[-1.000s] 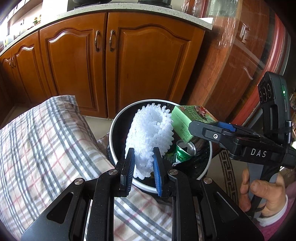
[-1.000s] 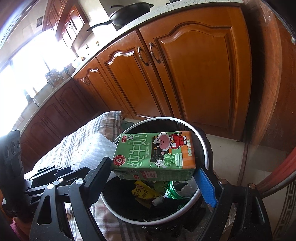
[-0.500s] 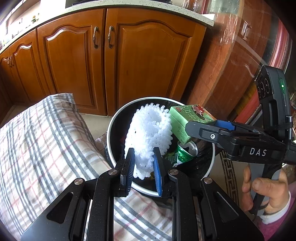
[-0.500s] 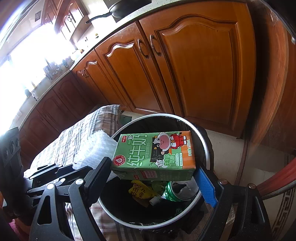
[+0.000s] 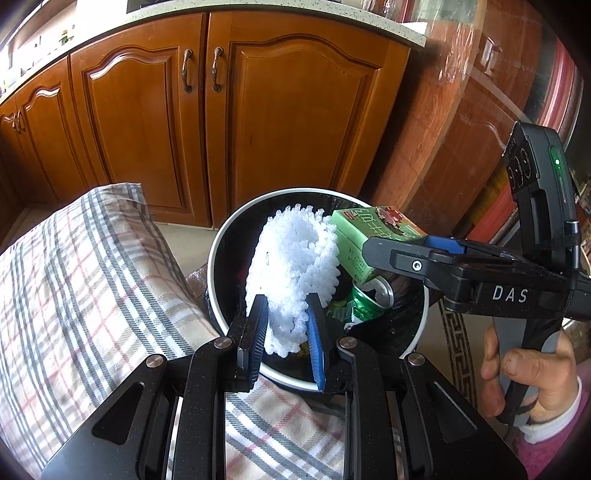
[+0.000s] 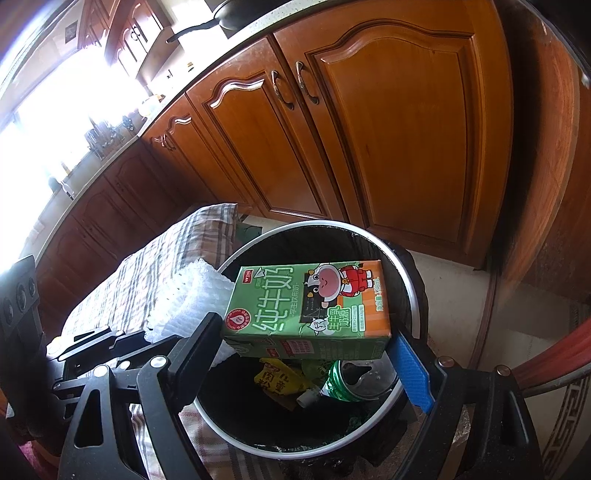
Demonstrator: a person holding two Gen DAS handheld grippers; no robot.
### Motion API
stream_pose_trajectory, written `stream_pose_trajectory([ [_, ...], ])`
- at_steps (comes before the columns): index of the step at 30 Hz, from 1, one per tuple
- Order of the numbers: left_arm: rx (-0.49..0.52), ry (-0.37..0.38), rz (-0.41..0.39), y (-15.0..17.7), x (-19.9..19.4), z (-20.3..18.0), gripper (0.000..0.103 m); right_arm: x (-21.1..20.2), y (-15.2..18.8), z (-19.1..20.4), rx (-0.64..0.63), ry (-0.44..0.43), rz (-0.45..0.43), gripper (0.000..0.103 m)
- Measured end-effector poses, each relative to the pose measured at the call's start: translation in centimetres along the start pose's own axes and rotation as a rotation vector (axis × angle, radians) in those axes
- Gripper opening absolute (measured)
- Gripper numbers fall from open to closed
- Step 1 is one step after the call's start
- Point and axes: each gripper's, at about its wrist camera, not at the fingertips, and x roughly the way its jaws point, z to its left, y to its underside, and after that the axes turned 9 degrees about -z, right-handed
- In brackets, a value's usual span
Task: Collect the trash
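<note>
My left gripper point(image 5: 286, 321) is shut on a white foam net sleeve point(image 5: 295, 266) and holds it over the round black trash bin point(image 5: 221, 240). My right gripper point(image 6: 306, 347) is shut on a green milk carton point(image 6: 306, 306), held lengthwise over the same bin point(image 6: 410, 280). The carton also shows in the left wrist view point(image 5: 364, 236), beside the foam. The foam shows at the bin's left edge in the right wrist view point(image 6: 192, 295). Inside the bin lie a green can point(image 6: 354, 380) and a yellow wrapper point(image 6: 277, 380).
A plaid-covered surface point(image 5: 85, 288) lies left of the bin. Wooden kitchen cabinets point(image 5: 229, 122) stand behind it. A patterned rug edge point(image 5: 458, 354) lies on the floor to the right. A pan point(image 6: 236, 14) sits on the counter.
Both grippers have shifted slightly over the bin, still holding the foam sleeve and the carton. The bin sits a little more centred under them.
</note>
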Motion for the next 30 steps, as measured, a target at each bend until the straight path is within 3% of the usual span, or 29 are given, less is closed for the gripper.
stream_pose_trajectory([
  [3,-0.001,0.003,-0.002,-0.1,-0.1,0.0,0.028,0.1,-0.1,0.0,0.012,-0.008,0.006,0.089],
  [6,-0.007,0.005,-0.009,-0.2,-0.5,0.1,0.044,0.2,-0.2,-0.1,0.027,-0.015,0.009,0.089],
  [7,-0.010,-0.002,-0.012,-0.2,-0.6,0.1,0.056,0.1,-0.2,-0.1,0.029,-0.017,0.007,0.089],
  [8,-0.016,-0.011,-0.020,-0.2,-0.9,0.3,0.061,0.0,-0.3,-0.1,0.029,-0.017,0.002,0.089],
  [19,-0.129,-0.024,-0.105,2.1,-5.7,3.4,0.063,-4.0,0.5,0.9,0.069,-0.032,-0.114,0.091],
  [30,-0.206,-0.069,-0.236,7.0,-13.3,5.8,0.068,-7.3,5.6,5.4,0.108,-0.082,-0.183,0.096],
])
